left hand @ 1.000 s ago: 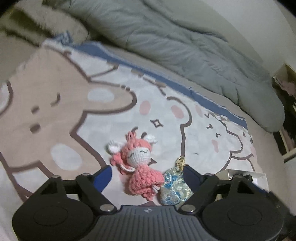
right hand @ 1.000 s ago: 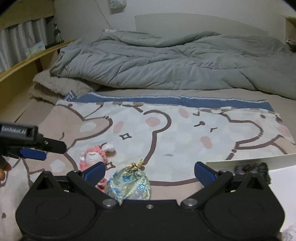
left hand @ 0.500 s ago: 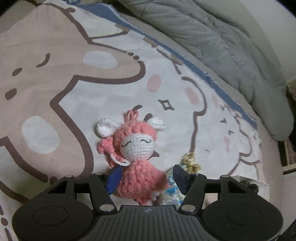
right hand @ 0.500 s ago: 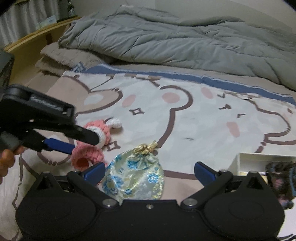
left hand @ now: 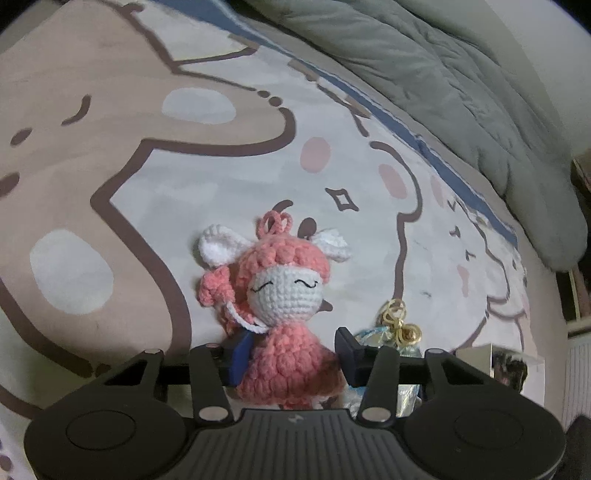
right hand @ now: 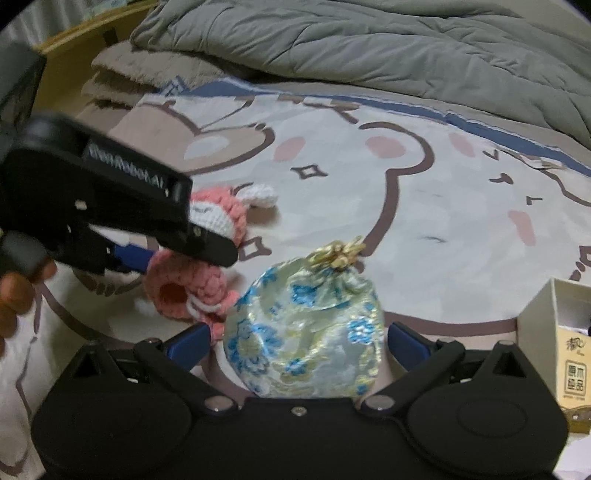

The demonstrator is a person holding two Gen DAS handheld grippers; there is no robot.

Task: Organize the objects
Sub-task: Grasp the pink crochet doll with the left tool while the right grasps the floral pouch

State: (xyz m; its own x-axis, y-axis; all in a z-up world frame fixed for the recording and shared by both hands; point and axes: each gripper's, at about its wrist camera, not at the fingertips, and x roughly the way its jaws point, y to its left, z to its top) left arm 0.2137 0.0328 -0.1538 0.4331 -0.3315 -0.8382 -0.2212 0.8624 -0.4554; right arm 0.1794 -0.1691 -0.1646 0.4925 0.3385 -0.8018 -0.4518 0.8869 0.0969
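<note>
The left gripper (left hand: 291, 352), jaws just closing on the soft, light doll (left hand: 284, 325), squeezes its skirt; the right gripper (right hand: 297, 341) straddles the pouch (right hand: 303, 332), jaws wide.

We see a cartoon bear blanket (right hand: 424, 221) spread flat across the bed. At twelve o'clock from it, a rumpled grey duvet (right hand: 369, 48) lies heaped along the far edge. At ten o'clock sits a folded beige fleece (right hand: 118, 74), beside a wooden ledge (right hand: 85, 33).
</note>
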